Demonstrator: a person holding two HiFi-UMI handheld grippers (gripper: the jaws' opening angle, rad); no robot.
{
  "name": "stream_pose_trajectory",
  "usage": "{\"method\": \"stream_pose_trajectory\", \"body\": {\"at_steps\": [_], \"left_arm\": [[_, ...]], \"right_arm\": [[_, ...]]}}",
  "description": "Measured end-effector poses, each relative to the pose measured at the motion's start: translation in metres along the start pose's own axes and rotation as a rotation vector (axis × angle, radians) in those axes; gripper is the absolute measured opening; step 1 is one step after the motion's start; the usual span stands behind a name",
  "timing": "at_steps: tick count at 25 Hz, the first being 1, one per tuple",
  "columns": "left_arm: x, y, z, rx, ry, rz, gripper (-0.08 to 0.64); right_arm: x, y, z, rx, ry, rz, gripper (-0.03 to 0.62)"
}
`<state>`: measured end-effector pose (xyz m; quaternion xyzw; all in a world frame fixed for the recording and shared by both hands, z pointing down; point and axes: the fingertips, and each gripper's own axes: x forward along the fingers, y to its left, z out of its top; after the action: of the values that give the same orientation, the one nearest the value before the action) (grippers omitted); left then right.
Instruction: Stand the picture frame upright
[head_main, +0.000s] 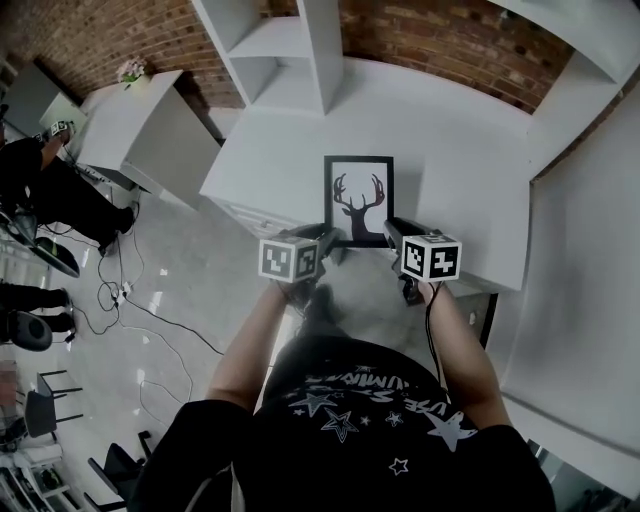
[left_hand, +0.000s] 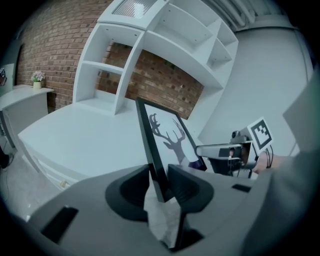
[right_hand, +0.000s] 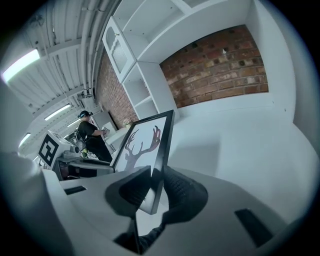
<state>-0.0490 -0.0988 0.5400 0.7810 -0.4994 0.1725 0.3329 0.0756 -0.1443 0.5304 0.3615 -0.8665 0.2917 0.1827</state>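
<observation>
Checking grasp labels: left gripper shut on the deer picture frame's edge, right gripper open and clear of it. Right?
No. The right gripper is shut on the picture frame too: the right gripper view shows its fingers pinching the frame's edge. The left gripper is shut on it, as stated.

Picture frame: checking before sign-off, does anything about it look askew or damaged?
No damage shows. The picture frame is not standing free: the left tongs and the right tongs each clamp a lower side edge, near the front edge of the white table, and it seems to lean back.
</observation>
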Motion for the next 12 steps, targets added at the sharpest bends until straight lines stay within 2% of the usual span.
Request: {"method": "stream_pose_trajectory", "body": {"at_steps": [12], "left_arm": [[0.024, 0.093, 0.085, 0.057, 0.008, -0.042, 0.126]], "right_arm": [[0.092, 0.008, 0.078, 0.014, -0.047, -0.038, 0.087]]}}
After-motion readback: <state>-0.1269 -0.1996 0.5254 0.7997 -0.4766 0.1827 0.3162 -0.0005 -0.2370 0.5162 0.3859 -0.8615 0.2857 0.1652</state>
